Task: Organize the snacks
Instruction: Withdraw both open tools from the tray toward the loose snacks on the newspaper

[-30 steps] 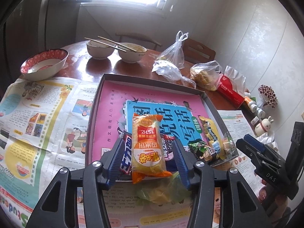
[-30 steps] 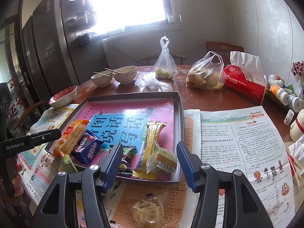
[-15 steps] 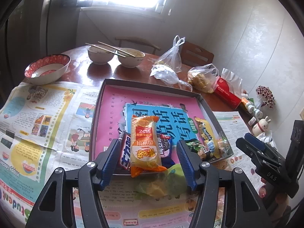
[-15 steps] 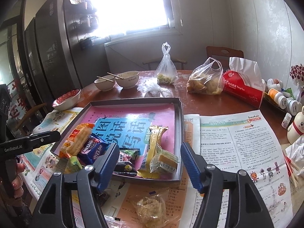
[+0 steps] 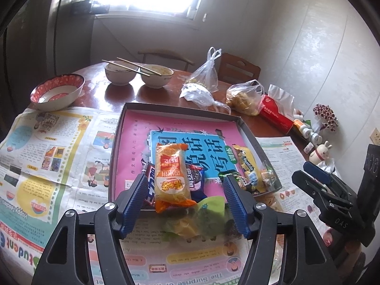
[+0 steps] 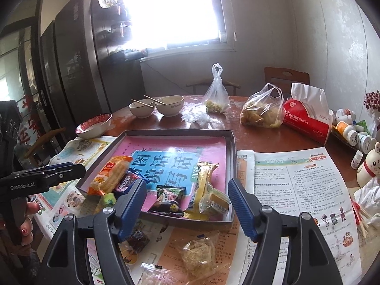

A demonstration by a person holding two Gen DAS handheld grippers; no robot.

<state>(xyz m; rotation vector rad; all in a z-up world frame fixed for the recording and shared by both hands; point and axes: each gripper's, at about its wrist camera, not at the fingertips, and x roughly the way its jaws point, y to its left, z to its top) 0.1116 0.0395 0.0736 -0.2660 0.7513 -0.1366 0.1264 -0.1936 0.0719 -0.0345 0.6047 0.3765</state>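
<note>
Two pairs of jaws stand open and empty: the left gripper (image 5: 184, 197) and the right gripper (image 6: 187, 204) have both just been spreading wider, with no snack pressed between the pads, which reads as a release after a placement, not a reach. Seen through the left jaws, at their twelve o'clock, the orange packet (image 5: 171, 173) lies lengthwise over a dark blue cookie pack (image 5: 196, 180) at the near edge of the shallow box (image 5: 180, 109); its tail hangs over the rim, so it probably wants a nudge inward. At the right jaws' twelve o'clock a black wrapper (image 6: 167, 200), a long yellow packet (image 6: 201, 185) and a clear-wrapped cake (image 6: 215, 201) crowd the box's near right corner, gathered there because the box appears to serve as the collecting tray. Outside it, at six o'clock on the newspaper (image 6: 306, 190), a clear bag of crumbly snack (image 6: 198, 254) and a small dark sweet (image 6: 137, 237) lie loose, as does a green-and-yellow wrapper (image 5: 190, 223) under the left jaws; these look like the remaining work. Farther out on the surface (image 6: 261, 133), bowls and tied bags sit apart at eleven to one o'clock.
</note>
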